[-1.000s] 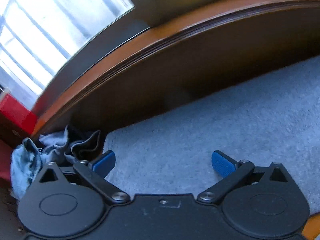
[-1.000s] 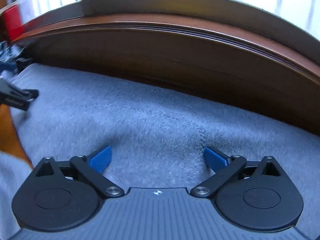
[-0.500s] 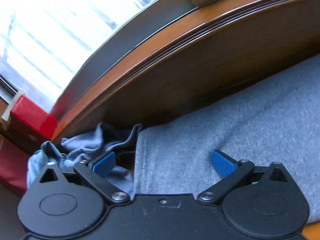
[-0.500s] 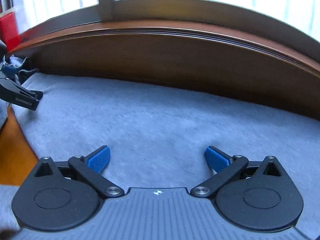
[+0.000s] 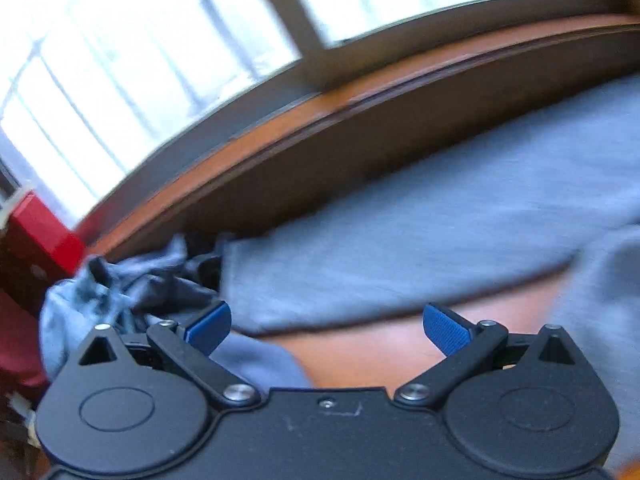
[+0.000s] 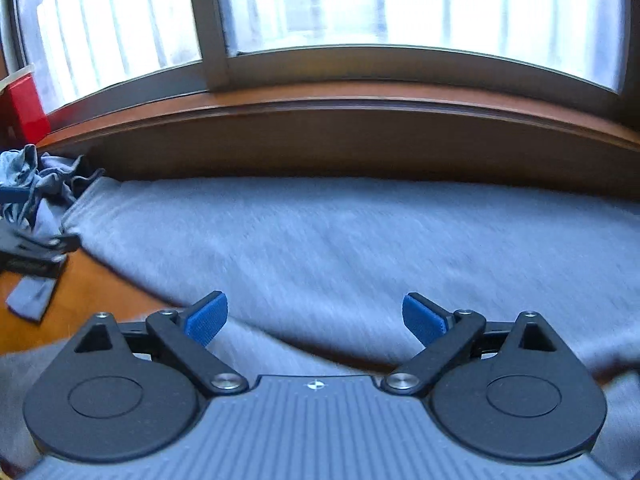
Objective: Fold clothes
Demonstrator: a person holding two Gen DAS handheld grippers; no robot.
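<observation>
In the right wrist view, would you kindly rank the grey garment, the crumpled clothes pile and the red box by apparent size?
1. grey garment, by far the largest.
2. crumpled clothes pile.
3. red box, cut off by the frame edge, so its rank is unsure.

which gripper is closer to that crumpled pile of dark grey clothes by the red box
Left. The left gripper sits right beside the crumpled pile of dark grey clothes; the right gripper is over the spread grey garment, well away from the pile.

Both wrist cameras look down and forward, close over a grey garment [image 5: 420, 248] [image 6: 340, 240], toward the far window [image 6: 400, 4]; both share the crumpled clothes pile [image 5: 120, 292] [image 6: 36, 184] at left.
</observation>
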